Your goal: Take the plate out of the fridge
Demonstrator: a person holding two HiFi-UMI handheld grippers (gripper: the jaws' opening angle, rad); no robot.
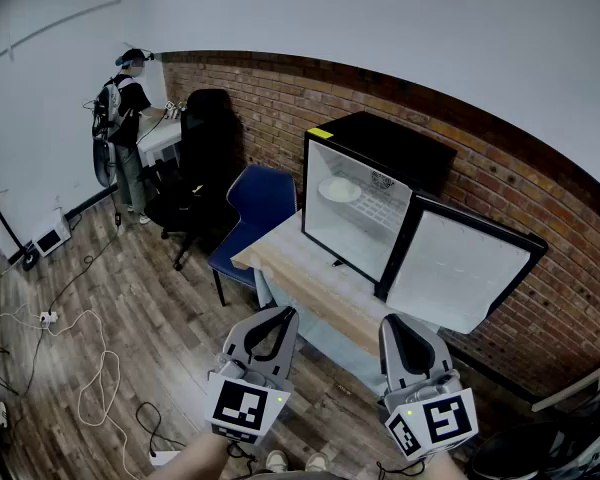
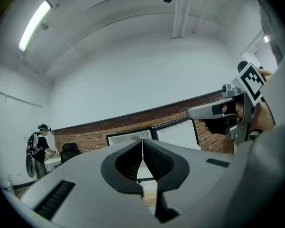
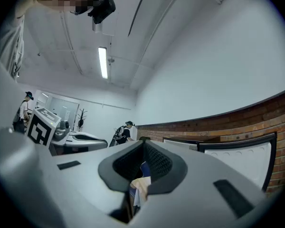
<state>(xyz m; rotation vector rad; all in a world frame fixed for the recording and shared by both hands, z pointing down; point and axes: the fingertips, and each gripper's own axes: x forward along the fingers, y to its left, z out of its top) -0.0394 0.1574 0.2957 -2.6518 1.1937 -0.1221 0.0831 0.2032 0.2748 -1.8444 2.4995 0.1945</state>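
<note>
— Two grey plastic grippers are hanging closest, the left gripper (image 1: pixel 277 318) and the right gripper (image 1: pixel 398 326). Each is carrying one cube with black-and-white square markers.

— Are they gripping anything?

— No. Each one's ribbed black jaws are pressing together with nothing between them.

— Where is the plate?

— One round white plate (image 1: pixel 338 189) is lying in the upper part of the fridge (image 1: pixel 380 133), at about twelve o'clock from the grippers and well apart from both.

— What is the fridge looking like?

— One black box with a smooth white lining is sitting on a pale wooden table (image 1: pixel 300 278). Its door (image 1: pixel 460 268) is standing wide open on the three-o'clock side.

— What else is showing?

— Two chairs are standing at ten o'clock, one blue chair (image 1: pixel 260 198) beside the table and one black office chair (image 1: pixel 205 138) beyond it. One person (image 1: pixel 128 118) is standing further off at eleven o'clock. Rough red brick wall (image 1: pixel 550 298) is running behind the fridge, and thin white cables (image 1: pixel 90 368) are looping over the dark plank floor (image 1: pixel 150 298) at nine o'clock.
</note>
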